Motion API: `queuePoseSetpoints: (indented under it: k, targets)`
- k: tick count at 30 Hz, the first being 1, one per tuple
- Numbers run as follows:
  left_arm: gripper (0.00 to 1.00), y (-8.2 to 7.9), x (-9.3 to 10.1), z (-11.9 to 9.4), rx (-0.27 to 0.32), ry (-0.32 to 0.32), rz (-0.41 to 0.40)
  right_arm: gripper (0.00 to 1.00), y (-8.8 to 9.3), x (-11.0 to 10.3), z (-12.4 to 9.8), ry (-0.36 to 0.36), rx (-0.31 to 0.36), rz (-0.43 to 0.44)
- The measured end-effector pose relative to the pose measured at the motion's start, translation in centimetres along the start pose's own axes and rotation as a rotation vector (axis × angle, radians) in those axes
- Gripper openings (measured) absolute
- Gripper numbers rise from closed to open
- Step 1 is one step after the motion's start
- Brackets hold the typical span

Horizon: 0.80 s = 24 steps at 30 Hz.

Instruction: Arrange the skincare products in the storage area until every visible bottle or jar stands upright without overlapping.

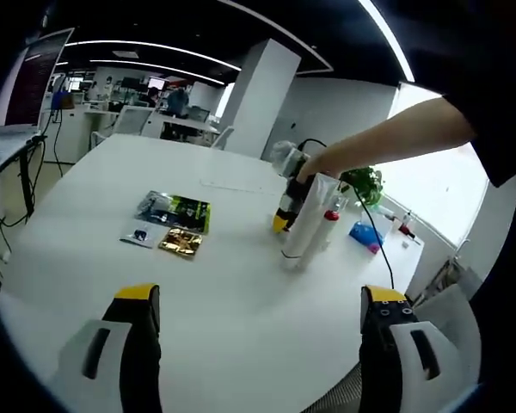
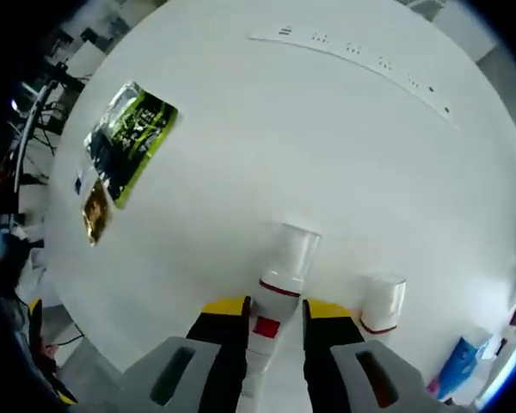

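My right gripper (image 2: 277, 307) is shut on a white tube with a red band (image 2: 282, 277). The tube's wide white cap points away from me onto the white table (image 2: 267, 146). In the left gripper view the same tube (image 1: 306, 225) stands cap-down and slightly tilted on the table, with the right gripper (image 1: 286, 209) at its side under a person's arm. A small white bottle with a red band (image 2: 381, 304) stands just right of the tube, also visible as the red-capped small bottle (image 1: 331, 215). My left gripper (image 1: 262, 301) is open over bare table, well short of the tube.
A green-black sachet (image 1: 176, 209), a gold sachet (image 1: 181, 243) and a small grey sachet (image 1: 138, 235) lie left of the tube. A blue pack (image 1: 364, 234) lies beyond the bottles near the table's edge. A thin clear strip (image 2: 353, 47) lies farther out.
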State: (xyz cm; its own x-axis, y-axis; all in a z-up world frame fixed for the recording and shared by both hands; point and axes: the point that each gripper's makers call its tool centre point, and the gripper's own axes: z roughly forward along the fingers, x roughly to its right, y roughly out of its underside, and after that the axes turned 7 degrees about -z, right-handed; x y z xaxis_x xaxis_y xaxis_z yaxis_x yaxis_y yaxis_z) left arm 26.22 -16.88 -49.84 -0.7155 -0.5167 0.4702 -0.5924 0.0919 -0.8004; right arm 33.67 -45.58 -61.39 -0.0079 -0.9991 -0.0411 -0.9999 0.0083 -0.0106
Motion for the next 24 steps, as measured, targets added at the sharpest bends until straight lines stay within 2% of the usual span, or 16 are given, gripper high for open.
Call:
queuePoseSetpoints:
  k: [10,14,15,17,19,24]
  targets:
    - [0.89,0.2,-0.2,0.1,-0.007,-0.003,-0.003,0.21,0.5,0.1,0.9,0.012,-0.036,-0.07]
    - [0.89,0.3,-0.3,0.2,-0.01,-0.004,-0.005,0.2,0.6,0.0,1.0,0.017,-0.062,-0.171]
    - [0.89,0.3,-0.3,0.3,-0.012,-0.004,-0.004,0.2,0.6,0.0,1.0,0.018,-0.065,-0.227]
    - [0.89,0.3,-0.3,0.4,-0.013,-0.004,-0.002,0.18,0.9,-0.1,0.8,0.034,-0.078,-0.227]
    - [0.89,0.3,-0.3,0.4,-0.013,-0.004,-0.003,0.15,0.7,0.3,0.9,0.05,-0.08,-0.297]
    - [0.89,0.4,-0.2,0.8,-0.019,-0.001,0.0,0.12,1.1,0.1,0.7,0.028,-0.076,-0.28]
